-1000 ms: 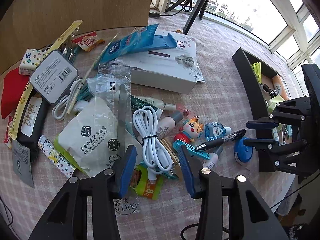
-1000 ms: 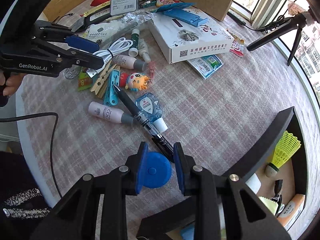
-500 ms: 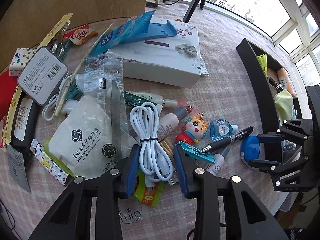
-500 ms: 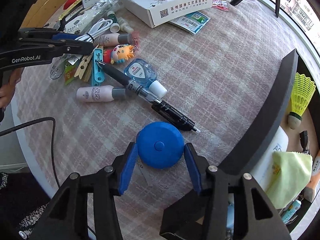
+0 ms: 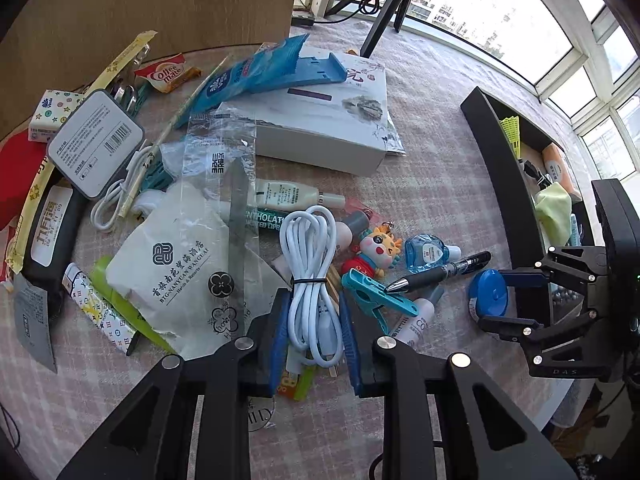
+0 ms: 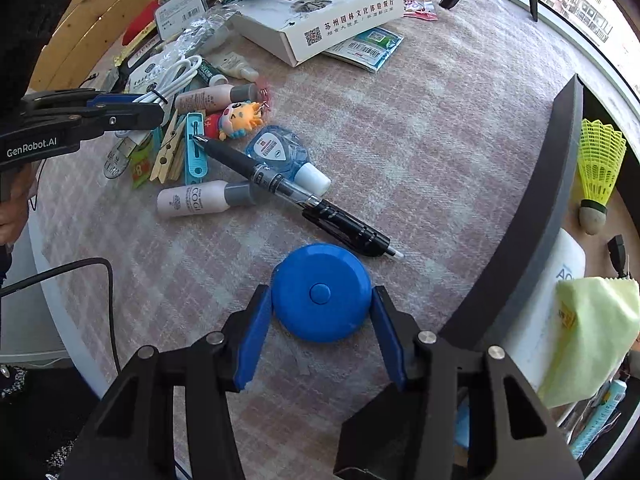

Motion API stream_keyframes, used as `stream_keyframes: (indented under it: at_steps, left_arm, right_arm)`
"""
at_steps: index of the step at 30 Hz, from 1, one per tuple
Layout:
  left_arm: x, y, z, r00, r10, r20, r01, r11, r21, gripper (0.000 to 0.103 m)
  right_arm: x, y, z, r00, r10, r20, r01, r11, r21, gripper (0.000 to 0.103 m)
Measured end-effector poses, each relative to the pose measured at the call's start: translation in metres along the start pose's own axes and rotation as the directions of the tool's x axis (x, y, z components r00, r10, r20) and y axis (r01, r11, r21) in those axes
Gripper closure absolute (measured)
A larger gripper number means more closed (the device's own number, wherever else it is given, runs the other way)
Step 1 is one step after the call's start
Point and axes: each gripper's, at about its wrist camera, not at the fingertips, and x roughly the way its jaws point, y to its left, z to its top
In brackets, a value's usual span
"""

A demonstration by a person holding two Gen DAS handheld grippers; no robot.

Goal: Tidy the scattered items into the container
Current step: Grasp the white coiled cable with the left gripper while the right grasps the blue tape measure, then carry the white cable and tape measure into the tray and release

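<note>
The left gripper (image 5: 314,336) sits at the bottom centre of the left wrist view, its blue pads set on either side of the coiled white cable (image 5: 312,276); the pads lie just beside the coil's lower loops, but whether they press it cannot be told, so the jaws read as parted around it. The right gripper (image 6: 320,332) is at the bottom centre of the right wrist view, jaws spread wide, with the round blue tape measure (image 6: 322,292) lying flat on the checked surface (image 6: 420,128) between the two pads (a small gap shows on each side, so it is not clamped). Just above and right of the tape measure lies a black pen (image 6: 296,196), slanting up to the left, its tip resting on a teal clip (image 6: 194,148). Beside the pen are a blue eye-drop bottle (image 6: 280,152), a small cartoon figure keychain (image 6: 238,118) and a pale pink tube (image 6: 200,200) with a grey cap. A white box (image 6: 320,24) fills the upper middle of the frame. The dark container (image 6: 532,216) curves down the right edge; inside it are a yellow shuttlecock (image 6: 598,160) at the upper right and a pale green cloth (image 6: 596,332) lower down. In the left wrist view, a white paper packet (image 5: 168,268) and a grey tin (image 5: 96,142) lie in the left half of the frame.
</note>
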Motion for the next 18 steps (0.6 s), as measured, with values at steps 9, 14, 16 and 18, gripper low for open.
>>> stream_keyframes:
  at_steps: [9,14,16,18]
  left_arm:
    - [-0.036,-0.009,0.000,0.997,-0.032,0.068,0.031,1.000,0.002,0.080]
    - [-0.049,-0.044,0.006,0.992,-0.094,0.089,0.089,0.994,0.066,0.080]
    - [-0.052,-0.063,0.008,0.988,-0.128,0.091,0.119,0.988,0.098,0.080]
    - [-0.052,-0.085,0.011,0.983,-0.162,0.083,0.150,0.979,0.140,0.080]
  right_arm:
    - [-0.047,-0.018,-0.016,0.991,0.067,0.117,-0.077,0.994,0.080,0.054]
    - [-0.071,0.003,-0.026,0.974,0.066,0.218,-0.101,0.983,0.153,0.054]
    - [-0.077,-0.007,-0.028,0.968,0.039,0.248,-0.089,0.977,0.196,0.054]
    - [-0.090,-0.024,-0.044,0.963,-0.001,0.268,-0.069,0.966,0.251,0.054]
